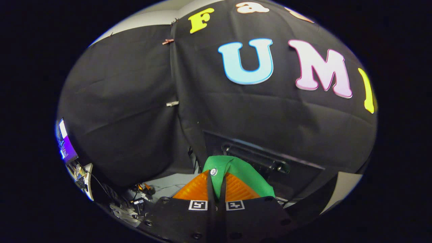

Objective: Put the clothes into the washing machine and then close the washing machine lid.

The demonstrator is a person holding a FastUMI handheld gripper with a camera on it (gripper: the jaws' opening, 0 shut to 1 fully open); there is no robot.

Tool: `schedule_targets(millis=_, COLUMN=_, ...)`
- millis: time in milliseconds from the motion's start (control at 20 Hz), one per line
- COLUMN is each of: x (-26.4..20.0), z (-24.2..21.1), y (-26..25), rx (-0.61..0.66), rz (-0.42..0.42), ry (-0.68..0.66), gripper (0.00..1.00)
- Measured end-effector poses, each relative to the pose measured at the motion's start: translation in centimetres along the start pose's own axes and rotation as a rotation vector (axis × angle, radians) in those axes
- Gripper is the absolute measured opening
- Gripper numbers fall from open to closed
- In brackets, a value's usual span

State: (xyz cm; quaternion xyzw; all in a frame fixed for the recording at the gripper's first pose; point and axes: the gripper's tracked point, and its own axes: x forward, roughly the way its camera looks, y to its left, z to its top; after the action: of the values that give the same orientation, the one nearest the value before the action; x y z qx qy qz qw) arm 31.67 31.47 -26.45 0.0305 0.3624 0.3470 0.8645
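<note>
The gripper (216, 189) has its jaws drawn close together, with only a narrow slit between the two fingers (197, 189), and both press on a fold of the green garment (243, 173). The cloth comes up out of the jaws at 12 o'clock, where a small white button (213, 172) sits just at the tip of the left finger. From there the garment bunches and drapes over toward 2 o'clock, covering part of the right finger's outer side and hanging clear of anything below it.

Just beyond the garment, at 1 o'clock from the jaws, lies a dark box-like body with a black bar handle (254, 157) running across its front; whether this is the washing machine cannot be told for sure, nor can the state of its lid.

At 9 o'clock from the jaws, lower down, a tangle of cables and small gear (136, 199) lies on a pale surface (168, 185). Farther out at 10 o'clock stands a lit screen (65, 143). Behind everything hangs the black cloth wall (128, 111), pinned with a clip (172, 103) along its seam.
</note>
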Motion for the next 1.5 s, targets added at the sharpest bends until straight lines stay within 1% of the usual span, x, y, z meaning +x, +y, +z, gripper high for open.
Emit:
schedule_targets(millis=150, x=2.7, z=-3.6, y=-1.2, rx=-0.006, rz=-0.007, ry=0.101, gripper=0.05)
schedule_targets(millis=300, x=3.9, z=-6.2, y=-1.4, rx=-0.056, rz=-0.013, ry=0.166, gripper=0.05)
schedule_targets(millis=400, x=4.1, z=-7.2, y=-1.3, rx=-0.088, rz=-0.016, ry=0.194, gripper=0.05)
schedule_targets(millis=550, x=4.2, z=-8.2, y=-1.1, rx=-0.093, rz=-0.004, ry=0.231, gripper=0.07)
schedule_targets(millis=700, x=4.4, z=-8.7, y=-0.8, rx=-0.085, rz=0.008, ry=0.253, gripper=0.13)
schedule_targets(millis=850, x=4.3, z=-7.2, y=-0.4, rx=-0.067, rz=0.026, ry=0.198, gripper=0.25)
schedule_targets(millis=900, x=4.1, z=-6.5, y=-0.4, rx=-0.064, rz=0.029, ry=0.176, gripper=0.5)
schedule_targets(millis=1000, x=4.2, z=-6.9, y=-0.5, rx=-0.073, rz=0.027, ry=0.173, gripper=0.99)
schedule_targets(millis=1100, x=4.0, z=-7.1, y=-0.5, rx=-0.08, rz=0.022, ry=0.188, gripper=0.99)
schedule_targets(millis=1200, x=4.0, z=-6.6, y=-0.1, rx=-0.081, rz=0.032, ry=0.169, gripper=0.99)
schedule_targets(millis=1400, x=3.7, z=-4.8, y=0.6, rx=-0.083, rz=0.059, ry=0.094, gripper=1.0)
schedule_targets(millis=1500, x=3.4, z=-3.1, y=0.7, rx=-0.09, rz=0.06, ry=0.025, gripper=1.0)
